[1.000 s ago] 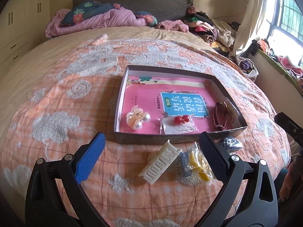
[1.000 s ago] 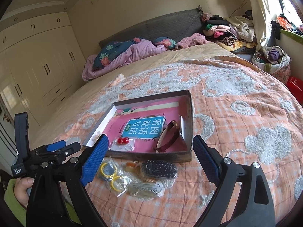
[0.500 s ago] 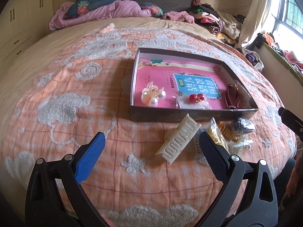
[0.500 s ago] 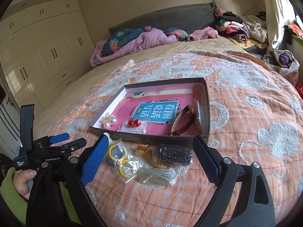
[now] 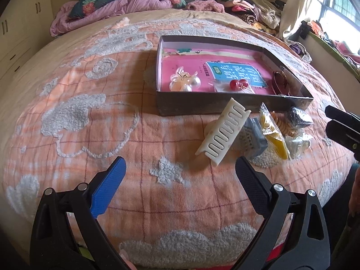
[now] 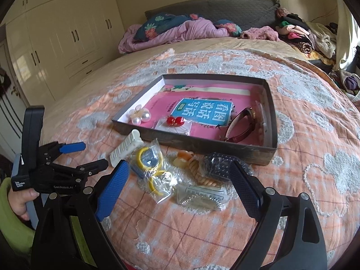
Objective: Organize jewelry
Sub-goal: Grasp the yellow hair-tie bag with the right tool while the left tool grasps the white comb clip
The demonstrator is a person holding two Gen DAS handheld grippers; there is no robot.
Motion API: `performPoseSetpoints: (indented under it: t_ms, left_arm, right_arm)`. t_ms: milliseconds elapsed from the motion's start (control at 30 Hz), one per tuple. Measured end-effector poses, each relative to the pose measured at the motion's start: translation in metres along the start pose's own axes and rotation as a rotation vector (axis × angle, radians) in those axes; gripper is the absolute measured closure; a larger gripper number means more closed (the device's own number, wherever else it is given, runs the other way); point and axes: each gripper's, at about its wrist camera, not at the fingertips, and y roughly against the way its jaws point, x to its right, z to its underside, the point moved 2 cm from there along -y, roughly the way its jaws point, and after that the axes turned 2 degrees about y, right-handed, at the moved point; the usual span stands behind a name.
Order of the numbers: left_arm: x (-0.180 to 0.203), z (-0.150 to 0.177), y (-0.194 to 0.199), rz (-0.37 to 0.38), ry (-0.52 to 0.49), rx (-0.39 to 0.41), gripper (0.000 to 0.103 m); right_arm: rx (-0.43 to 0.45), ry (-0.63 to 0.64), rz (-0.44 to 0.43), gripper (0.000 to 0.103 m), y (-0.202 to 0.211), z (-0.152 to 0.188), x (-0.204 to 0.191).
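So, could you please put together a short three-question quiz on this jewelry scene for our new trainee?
1. True or false: the cream hair claw lies inside the box.
2. Which item lies in the box by its right wall, seen from the right wrist? A) pearl flower clip B) dark red bracelet C) bagged yellow rings
3. Fill in: both grippers, left and right, are ____ and hold nothing.

Key: 1 false, it lies on the bedspread in front of the box; 2 B; 3 open.
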Motion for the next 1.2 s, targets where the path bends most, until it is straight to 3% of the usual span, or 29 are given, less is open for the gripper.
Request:
performPoseSetpoints:
  t_ms: [200,267,800,900,1033,1200]
  left_arm:
    - [0.003,0.004,-0.009,0.025,-0.018,-0.023,0.030]
    - [0.004,0.004,-0.011,0.034,-0.019,-0.029,0.031]
    - [0.007,-0.002,-0.021,0.075,-0.027,-0.036,0.035]
    - [0.010,-0.005,-0.024,0.084,-0.031,-0.036,0.036]
    - [0.012,-0.010,-0.028,0.102,-0.028,-0.035,0.039]
    - [0.017,-0.015,-0.036,0.135,-0.028,-0.044,0.055]
  right_arm:
    - [-0.043,0.052,-0.014,0.014,-0.016,0.006,-0.009]
    - [-0.053,0.060,-0.034,0.014,-0.022,0.007,-0.011]
    - [-0.201,0.107,-0.185,0.051,-0.083,0.005,-0.016]
    - [-0.201,0.094,-0.205,0.061,-0.086,0.006,-0.014]
    - [-0.157,0.049,-0.244,0.063,-0.074,0.004,-0.010]
    - [-0.090,0.009,-0.260,0.063,-0.051,-0.001,-0.004]
